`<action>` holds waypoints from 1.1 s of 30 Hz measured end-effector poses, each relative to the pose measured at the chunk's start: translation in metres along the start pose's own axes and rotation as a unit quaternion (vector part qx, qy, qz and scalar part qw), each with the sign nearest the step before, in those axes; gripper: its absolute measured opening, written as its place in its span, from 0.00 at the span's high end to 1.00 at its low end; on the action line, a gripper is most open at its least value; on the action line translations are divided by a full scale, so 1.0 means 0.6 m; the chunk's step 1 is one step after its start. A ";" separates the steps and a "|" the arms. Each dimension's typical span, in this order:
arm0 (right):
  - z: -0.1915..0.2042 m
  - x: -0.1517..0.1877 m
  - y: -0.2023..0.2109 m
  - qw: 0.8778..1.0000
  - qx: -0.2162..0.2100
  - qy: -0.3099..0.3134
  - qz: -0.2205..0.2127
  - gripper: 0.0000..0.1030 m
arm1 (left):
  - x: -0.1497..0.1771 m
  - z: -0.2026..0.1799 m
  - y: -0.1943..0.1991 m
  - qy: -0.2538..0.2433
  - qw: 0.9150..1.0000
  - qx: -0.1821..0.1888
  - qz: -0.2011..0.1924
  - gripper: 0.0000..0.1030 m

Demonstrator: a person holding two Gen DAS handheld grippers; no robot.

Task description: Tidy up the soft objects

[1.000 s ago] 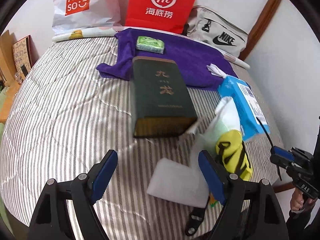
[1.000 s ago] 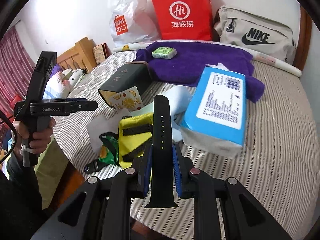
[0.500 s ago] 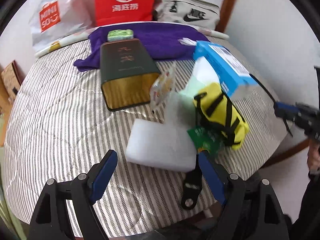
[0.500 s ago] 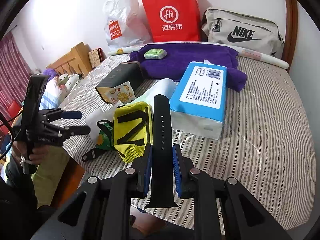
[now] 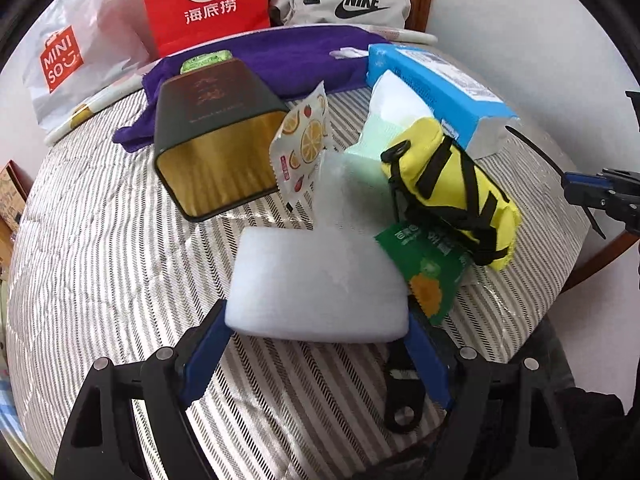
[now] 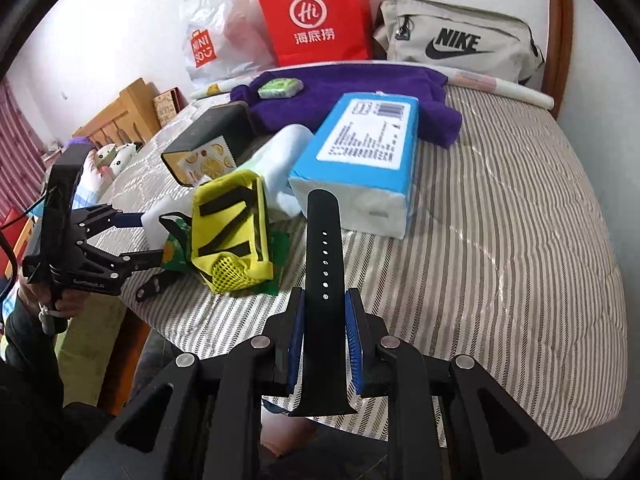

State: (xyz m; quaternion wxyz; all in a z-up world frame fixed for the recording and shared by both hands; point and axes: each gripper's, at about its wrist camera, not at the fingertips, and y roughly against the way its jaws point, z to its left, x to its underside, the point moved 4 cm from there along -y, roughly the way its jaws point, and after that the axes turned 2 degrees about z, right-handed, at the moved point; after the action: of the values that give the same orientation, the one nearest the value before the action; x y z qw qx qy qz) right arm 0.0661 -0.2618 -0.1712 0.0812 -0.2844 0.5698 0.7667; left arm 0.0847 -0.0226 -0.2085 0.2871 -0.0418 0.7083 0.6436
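Note:
My left gripper [image 5: 316, 344] is open and points down at a white foam block [image 5: 320, 284] on the striped quilt [image 5: 100, 240]. The block's near edge lies between its blue fingertips [image 5: 208, 344], close to both. From the right wrist view the left gripper [image 6: 148, 238] straddles the white foam block [image 6: 158, 220] at the bed's edge. My right gripper [image 6: 325, 320] is shut on a black perforated watch strap [image 6: 324, 248], held upright above the quilt. A yellow pouch [image 5: 452, 188] with black straps and a green snack packet [image 5: 432, 276] lie just right of the block.
A blue tissue pack [image 6: 360, 160], a dark green box [image 5: 216, 136], a lemon-print sachet [image 5: 304, 140] and a pale rolled cloth [image 5: 388, 112] crowd the middle. A purple towel [image 5: 288, 56], a red bag [image 5: 204, 0] and a Nike bag [image 6: 460, 40] sit behind. A black buckle strap [image 5: 402, 404] lies by the bed edge.
My left gripper has rolled and come down toward the white foam block, which now sits between its fingertips. The right gripper has drifted forward and lower with the strap still in it.

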 end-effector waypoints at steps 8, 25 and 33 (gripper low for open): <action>-0.012 0.009 -0.023 1.000 0.006 -0.009 0.016 0.81 | -0.002 0.011 0.016 0.010 1.000 -0.016 -0.019 0.22; -0.020 0.015 -0.017 1.000 0.017 -0.014 0.014 0.81 | 0.010 0.102 0.067 0.101 0.992 -0.058 -0.040 0.22; -0.015 0.010 0.001 1.000 0.018 -0.011 0.004 0.81 | 0.000 0.104 0.084 0.119 0.990 -0.049 -0.052 0.22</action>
State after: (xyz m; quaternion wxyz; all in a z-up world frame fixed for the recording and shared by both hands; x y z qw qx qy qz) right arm 0.0640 -0.2715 -0.1757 0.0900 -0.2721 0.5833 0.7600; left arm 0.0853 0.0440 -0.1643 0.2317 -0.1687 0.7019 0.6521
